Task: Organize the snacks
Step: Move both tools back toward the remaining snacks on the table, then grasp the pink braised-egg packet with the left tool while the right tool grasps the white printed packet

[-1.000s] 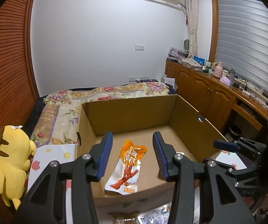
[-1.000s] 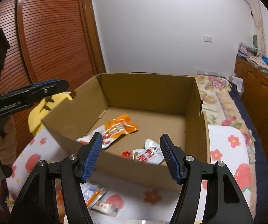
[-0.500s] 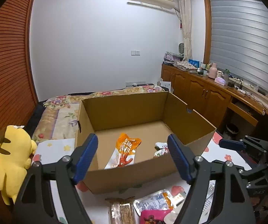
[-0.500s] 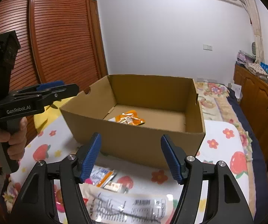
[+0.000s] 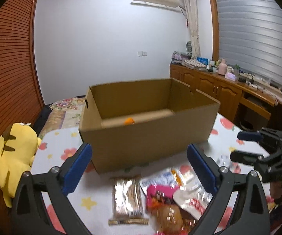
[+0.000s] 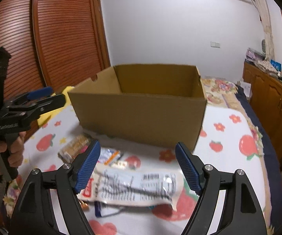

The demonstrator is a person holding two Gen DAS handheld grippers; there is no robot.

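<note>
Two hand-held claws poised over a scatter of snacks in front of an open cardboard box (image 5: 146,137) on a cloth printed with strawberries and flowers (image 6: 229,137). Left claw (image 5: 139,168) spread wide and opening further, nothing between its blue pads, hovering just short of the box's near wall above a brown bar in clear wrap (image 5: 126,197), a pink packet (image 5: 157,193) and a bun in clear wrap (image 5: 169,217) lying close together. Right claw (image 6: 138,169) likewise parted and widening, empty, hanging over a long white packet with black print (image 6: 135,190) that lies crosswise before the box. Inside the box, only the top of an orange packet (image 5: 129,121) peeking above the near wall. To the left of the box, a yellow plush toy (image 5: 13,154) at the cloth's edge. Beyond the box, a floral bedspread (image 6: 219,86). Right of the box, a wooden cabinet (image 5: 219,90) under a shuttered window. Seen from the right claw's camera, a person's hand (image 6: 1,154) gripping the left tool's handle.
</note>
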